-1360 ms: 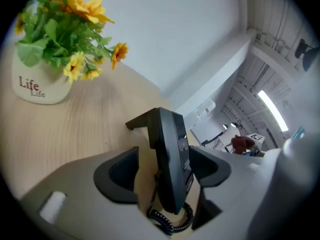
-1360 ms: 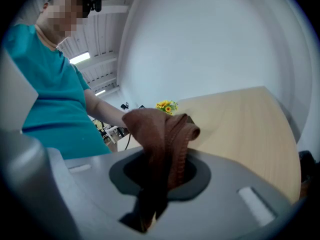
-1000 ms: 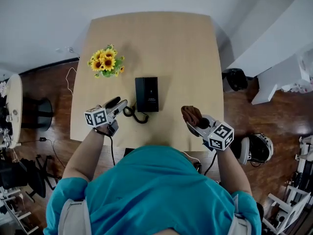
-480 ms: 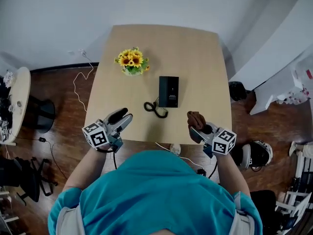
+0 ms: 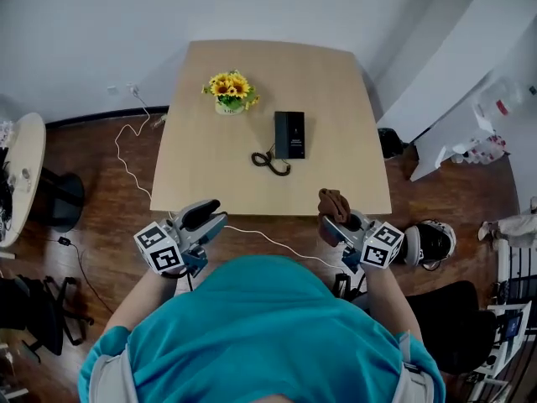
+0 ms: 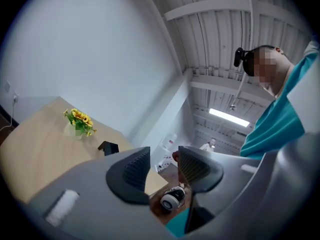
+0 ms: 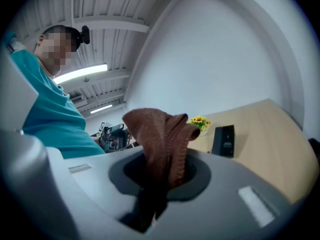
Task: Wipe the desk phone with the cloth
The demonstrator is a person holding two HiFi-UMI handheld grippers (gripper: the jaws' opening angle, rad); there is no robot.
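The black desk phone [image 5: 289, 134] lies flat at the middle of the wooden table [image 5: 201, 175], its coiled cord [image 5: 270, 162] beside it. It also shows far off as the phone [image 6: 108, 147] and the phone [image 7: 223, 140]. My left gripper [image 5: 207, 217] hangs over the floor, short of the table's near edge. In its own view the left gripper [image 6: 163, 165] has a gap between its jaws, which are closing on nothing. My right gripper [image 5: 334, 215] is also short of the table, shut on a bunched brown cloth [image 5: 333, 201]. That cloth [image 7: 161, 134] stands up between the jaws of the right gripper [image 7: 165, 171].
A pot of yellow flowers [image 5: 230, 91] stands on the table's far left. White cables [image 5: 126, 154] trail over the wooden floor. A black and white helmet-like object [image 5: 426, 243] lies on the floor at the right. A round side table [image 5: 21, 179] is at the left.
The view has pulled back from the table. Both grippers, earlier over its near edge, now hang over the floor in front of it. The cloth stays in the right gripper.
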